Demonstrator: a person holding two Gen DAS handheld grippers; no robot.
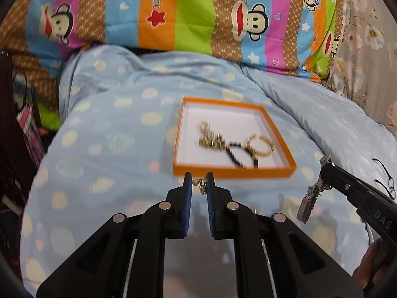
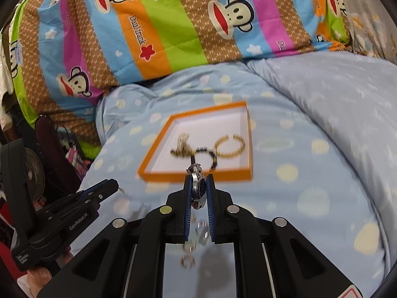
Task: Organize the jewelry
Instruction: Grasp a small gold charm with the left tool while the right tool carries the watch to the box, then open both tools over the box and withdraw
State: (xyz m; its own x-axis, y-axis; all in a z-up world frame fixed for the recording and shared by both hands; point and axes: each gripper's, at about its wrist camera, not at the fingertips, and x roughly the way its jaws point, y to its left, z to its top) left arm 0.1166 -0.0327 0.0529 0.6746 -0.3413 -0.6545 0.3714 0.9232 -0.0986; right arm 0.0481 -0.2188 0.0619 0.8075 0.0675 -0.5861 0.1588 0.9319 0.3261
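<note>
An orange-rimmed tray (image 1: pixel 232 172) with a white floor lies flat on a pale blue dotted quilt (image 1: pixel 111 129), and holds three pieces of jewelry: a tangled gold chain (image 1: pixel 209 136) toward its left, a black bead bracelet (image 1: pixel 242 155) in the middle, and an open gold bangle (image 1: pixel 261 145) to the right, the bracelet touching both neighbours. In the right wrist view the same tray (image 2: pixel 196 175) sits ahead of the right gripper (image 2: pixel 198 188), whose blue pads are clamped on a silver wristwatch (image 2: pixel 198 190), held edge-on with its metal band poking up past the fingertips. From the left wrist view that watch (image 1: pixel 310 198) hangs its band down from the right gripper (image 1: pixel 327 171), near the tray's right front corner. The left gripper (image 1: pixel 198 186) is nearly closed, pinching a small gold earring with a pearl (image 1: pixel 201 185) between its blue pads, just in front of the tray's near rim. The quilt swells in soft folds over a bed. Behind it lies a striped pillow (image 1: pixel 188 12) in brown, blue, pink, orange and green, printed with cartoon monkey faces. A grey floral fabric (image 1: pixel 367 37) shows at the far right. At the left edge of the right wrist view, beside the bed, stands a small dark fan (image 2: pixel 32 171) amid blurred clutter.
</note>
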